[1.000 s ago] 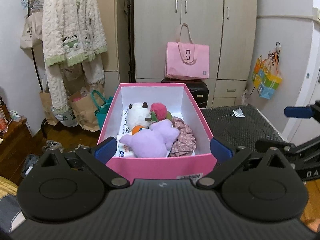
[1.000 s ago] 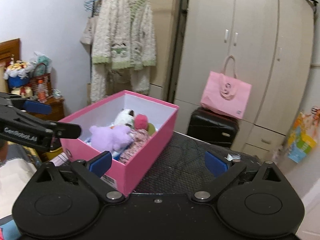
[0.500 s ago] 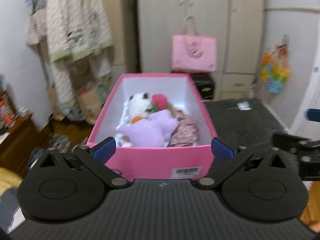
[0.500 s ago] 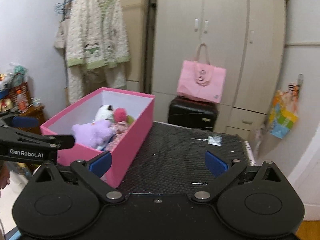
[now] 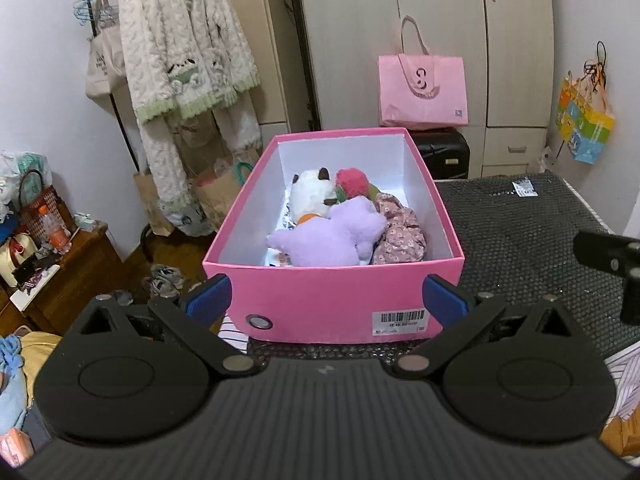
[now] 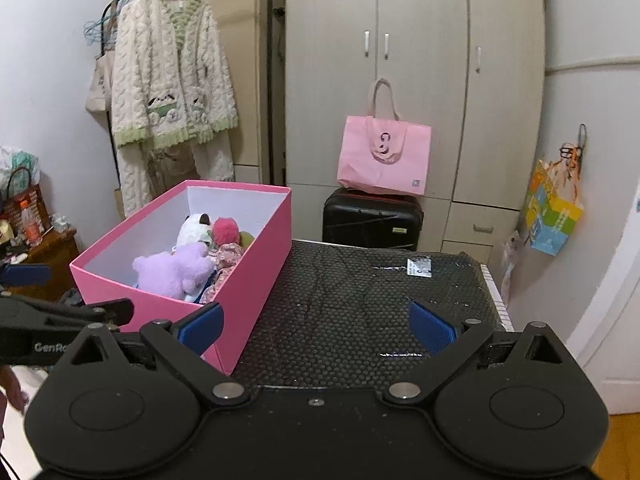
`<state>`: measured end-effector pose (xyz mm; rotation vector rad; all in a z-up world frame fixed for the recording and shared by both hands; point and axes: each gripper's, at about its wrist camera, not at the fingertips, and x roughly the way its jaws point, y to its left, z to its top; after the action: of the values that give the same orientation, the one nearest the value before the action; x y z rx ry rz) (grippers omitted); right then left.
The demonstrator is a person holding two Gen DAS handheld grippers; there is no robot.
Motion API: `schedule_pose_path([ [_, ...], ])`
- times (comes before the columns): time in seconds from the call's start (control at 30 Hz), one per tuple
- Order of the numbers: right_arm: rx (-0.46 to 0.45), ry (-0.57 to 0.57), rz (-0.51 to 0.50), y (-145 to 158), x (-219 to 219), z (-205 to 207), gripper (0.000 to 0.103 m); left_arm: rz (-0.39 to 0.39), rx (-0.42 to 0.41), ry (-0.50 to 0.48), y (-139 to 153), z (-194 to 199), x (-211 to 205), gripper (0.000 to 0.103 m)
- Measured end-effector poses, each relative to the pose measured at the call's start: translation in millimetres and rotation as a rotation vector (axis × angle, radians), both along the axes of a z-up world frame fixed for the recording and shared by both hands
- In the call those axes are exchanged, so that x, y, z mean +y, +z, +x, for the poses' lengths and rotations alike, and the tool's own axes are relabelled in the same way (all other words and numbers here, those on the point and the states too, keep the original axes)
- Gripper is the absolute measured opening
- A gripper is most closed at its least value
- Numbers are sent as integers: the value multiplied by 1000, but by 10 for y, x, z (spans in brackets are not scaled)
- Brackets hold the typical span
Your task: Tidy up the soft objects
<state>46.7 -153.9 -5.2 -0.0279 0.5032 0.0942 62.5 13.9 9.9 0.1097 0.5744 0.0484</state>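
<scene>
A pink box (image 5: pixel 328 296) (image 6: pixel 256 272) stands on a black dotted mat (image 5: pixel 520 240) (image 6: pixel 360 300). Inside it lie a purple plush (image 5: pixel 332 236) (image 6: pixel 176 270), a white panda plush (image 5: pixel 312 198) (image 6: pixel 192 230), a red pompom toy (image 5: pixel 352 182) (image 6: pixel 226 230) and a floral fabric piece (image 5: pixel 400 232) (image 6: pixel 230 254). My left gripper (image 5: pixel 326 304) is open, held back from the box's near wall with nothing between its fingers. My right gripper (image 6: pixel 316 326) is open over the mat, to the right of the box, also holding nothing.
A pink tote bag (image 6: pixel 384 156) sits on a black suitcase (image 6: pixel 372 220) before a wardrobe (image 6: pixel 420 60). A fleece robe (image 5: pixel 184 60) hangs at left above paper bags. A wooden side table (image 5: pixel 60 276) with clutter is at far left. A small label (image 6: pixel 419 267) lies on the mat.
Both grippers have pulled back and away from the box, so the box's near wall and barcode label show in full. The toys inside have not moved.
</scene>
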Motion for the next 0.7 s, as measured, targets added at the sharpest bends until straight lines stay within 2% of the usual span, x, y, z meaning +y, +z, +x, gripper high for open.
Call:
schedule_pose_path([
  [0.2,-13,-25,13,11,-34,-125,101,-42,-32,19,52,-145,93,103],
  [0.4,-58,-57,-30,28,24,-234,101,-48,-42,32,76,-239,129,103],
  [0.7,-59,-65,-7,11,-8,-289,101,-43,-63,16,64,-291,86,103],
])
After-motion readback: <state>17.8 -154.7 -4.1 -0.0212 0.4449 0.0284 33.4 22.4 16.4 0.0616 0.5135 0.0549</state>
